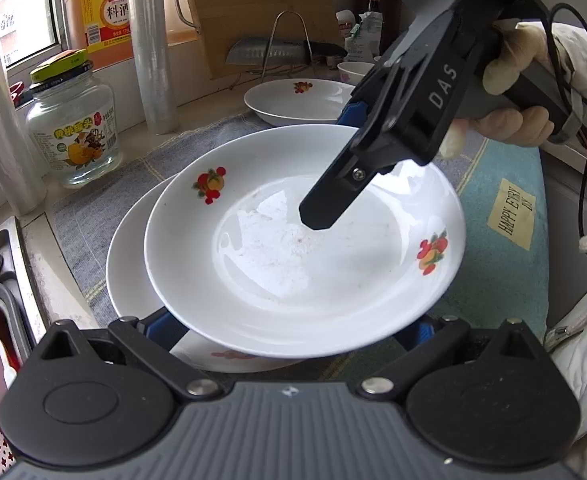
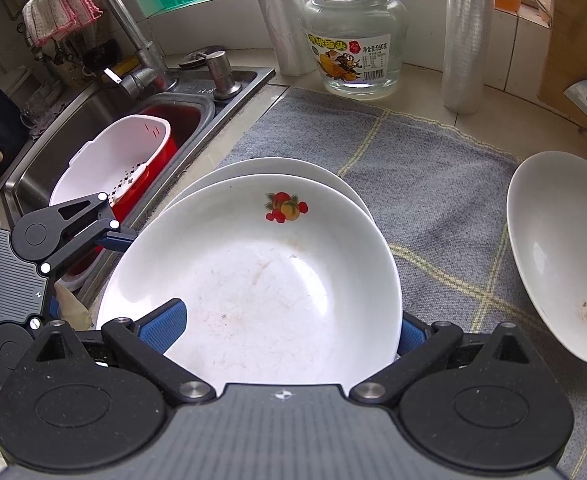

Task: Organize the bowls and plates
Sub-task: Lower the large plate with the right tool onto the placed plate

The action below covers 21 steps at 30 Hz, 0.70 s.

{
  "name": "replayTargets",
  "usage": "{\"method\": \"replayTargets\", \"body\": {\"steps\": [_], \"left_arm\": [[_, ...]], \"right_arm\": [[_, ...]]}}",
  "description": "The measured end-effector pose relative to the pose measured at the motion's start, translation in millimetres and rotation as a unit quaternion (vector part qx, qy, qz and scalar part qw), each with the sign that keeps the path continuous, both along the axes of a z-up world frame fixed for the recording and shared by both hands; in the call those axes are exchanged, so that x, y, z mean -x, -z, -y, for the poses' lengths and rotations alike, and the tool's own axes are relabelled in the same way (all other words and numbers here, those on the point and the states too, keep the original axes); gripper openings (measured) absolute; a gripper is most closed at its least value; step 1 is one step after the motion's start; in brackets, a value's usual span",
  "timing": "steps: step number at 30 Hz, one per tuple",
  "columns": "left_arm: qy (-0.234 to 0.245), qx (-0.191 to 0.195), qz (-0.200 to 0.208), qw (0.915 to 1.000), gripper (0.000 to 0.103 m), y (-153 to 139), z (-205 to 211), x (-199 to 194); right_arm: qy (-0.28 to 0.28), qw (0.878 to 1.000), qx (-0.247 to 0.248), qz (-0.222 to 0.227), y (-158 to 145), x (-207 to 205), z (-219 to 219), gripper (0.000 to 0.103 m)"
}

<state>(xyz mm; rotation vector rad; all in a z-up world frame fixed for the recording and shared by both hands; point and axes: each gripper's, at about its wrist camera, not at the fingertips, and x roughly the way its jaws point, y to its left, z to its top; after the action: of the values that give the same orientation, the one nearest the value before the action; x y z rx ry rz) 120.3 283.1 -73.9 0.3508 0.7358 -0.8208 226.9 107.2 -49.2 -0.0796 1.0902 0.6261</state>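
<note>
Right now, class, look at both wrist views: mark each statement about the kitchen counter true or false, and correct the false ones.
1. The top plate lies over a lower plate. True.
2. The glass jar has no lid. False: a yellow-green lid is on it.
3. A third plate lies apart from the stack. True.
4. The top plate is plain white. False: it bears a fruit print.
5. A cloth hangs over the tap. True.

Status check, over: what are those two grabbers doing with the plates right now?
Right hand-held gripper clamps top plate. Left hand-held gripper straddles its rim, grip unclear. Second plate underneath. Nothing blocking.
</note>
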Motion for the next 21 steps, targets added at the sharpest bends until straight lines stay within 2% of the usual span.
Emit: {"method": "replayTargets", "body": {"steps": [11,21], "left_arm": [[-0.002,-0.012,-0.031,0.9994,0.101,1.9,-1.1,-12.6],[-0.001,-0.033,-0.05,0.9982,0.101,-0.3,1.7,-19.3]], "right_arm": [[0.009,1.0,0.021,-0.018,3.2,-8.7,-8.1,0.103],[0.017,0.999,0.014,-0.026,4.4,-11.0,-5.8,0.103]]}}
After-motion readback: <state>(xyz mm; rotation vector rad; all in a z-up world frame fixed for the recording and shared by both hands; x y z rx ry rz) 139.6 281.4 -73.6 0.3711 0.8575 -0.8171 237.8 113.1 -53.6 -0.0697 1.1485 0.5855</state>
